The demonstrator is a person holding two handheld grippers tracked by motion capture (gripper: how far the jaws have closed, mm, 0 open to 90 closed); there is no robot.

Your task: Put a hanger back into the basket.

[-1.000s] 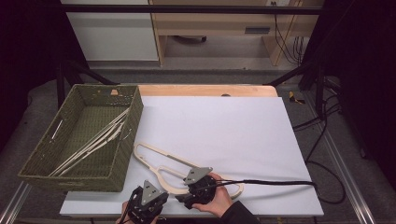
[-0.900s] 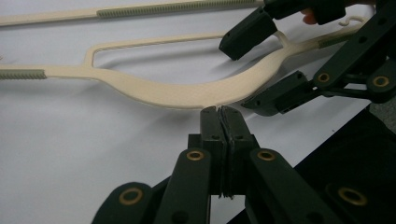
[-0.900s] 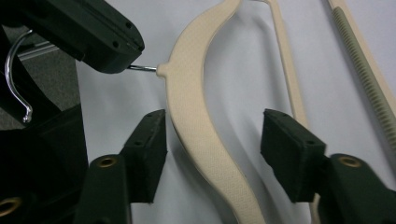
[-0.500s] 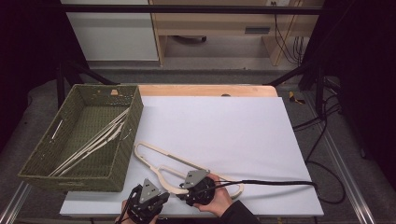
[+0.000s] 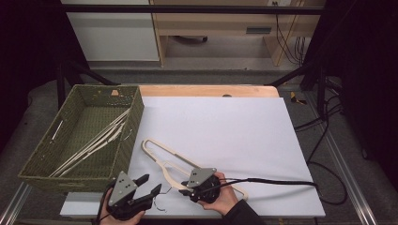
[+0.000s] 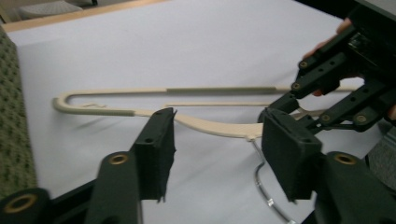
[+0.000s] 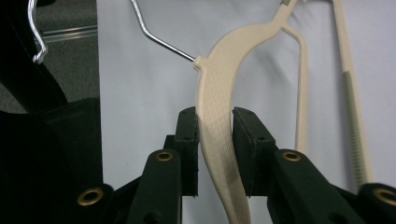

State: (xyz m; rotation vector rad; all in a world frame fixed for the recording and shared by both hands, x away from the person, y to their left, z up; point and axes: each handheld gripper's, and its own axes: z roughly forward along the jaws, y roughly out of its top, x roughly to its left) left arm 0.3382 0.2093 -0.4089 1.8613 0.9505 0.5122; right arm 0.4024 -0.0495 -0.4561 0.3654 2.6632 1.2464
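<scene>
hanger (image 5: 162, 151): lies flat on the white desk (image 5: 263, 136), just right of the green basket (image 5: 37, 164) that holds more hangers
long axis: runs from its looped end near the basket to the near right, where the right tool grips it
right tool (image 7: 215, 121): jaws have just been closing, pads pressed on the hanger's cream shoulder beside the wire hook (image 7: 159, 39)
left tool (image 6: 215, 149): jaws have just been opening and stand apart, nothing between the pads
direction: basket lies to the left of the held hanger, on the left tool's side
nearer hand: the right one already has it

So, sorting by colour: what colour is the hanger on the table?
Cream hanger, best in the right gripper view.
</scene>
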